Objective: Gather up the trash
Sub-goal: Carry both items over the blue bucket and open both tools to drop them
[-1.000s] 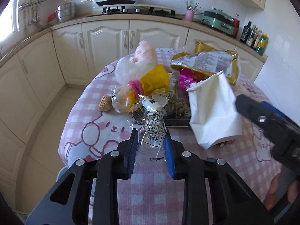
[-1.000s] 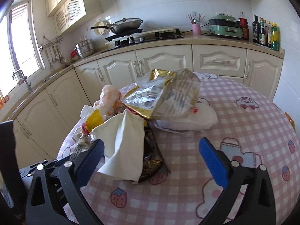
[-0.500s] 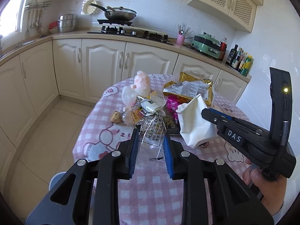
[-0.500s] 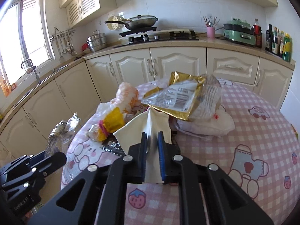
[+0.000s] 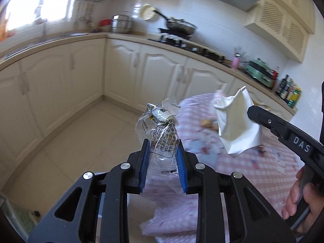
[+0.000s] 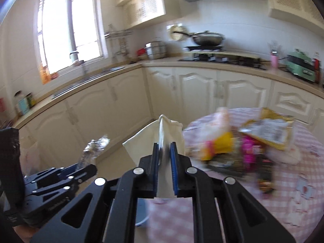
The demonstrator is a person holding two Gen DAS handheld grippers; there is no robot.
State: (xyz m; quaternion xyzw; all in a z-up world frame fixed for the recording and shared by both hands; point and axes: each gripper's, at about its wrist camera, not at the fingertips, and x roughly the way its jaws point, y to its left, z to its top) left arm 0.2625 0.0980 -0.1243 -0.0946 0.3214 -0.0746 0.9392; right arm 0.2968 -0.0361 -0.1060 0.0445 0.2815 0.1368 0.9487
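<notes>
My left gripper [image 5: 162, 147] is shut on a crumpled clear plastic wrapper [image 5: 160, 129] with black print, held in the air over the table's near edge and the floor. My right gripper [image 6: 164, 147] is shut on a white paper bag [image 6: 160, 133], lifted off the table; the same bag [image 5: 237, 121] hangs at the right of the left wrist view under the right gripper's black finger. A pile of trash [image 6: 245, 141] with a gold foil bag, yellow and pink wrappers lies on the pink checked tablecloth [image 6: 293, 192].
Cream kitchen cabinets [image 5: 66, 85] run along the back and left, with a stove and pan [image 6: 206, 40] on the counter. Beige tiled floor [image 5: 81, 141] lies left of the table. A person's hand [image 5: 301, 200] holds the right gripper's handle. A blue bin edge [image 6: 141, 212] shows under the table rim.
Both grippers have swung left, away from the pile, each carrying its piece. The right gripper went from wide open to shut on the white bag and lifted it off the table.
</notes>
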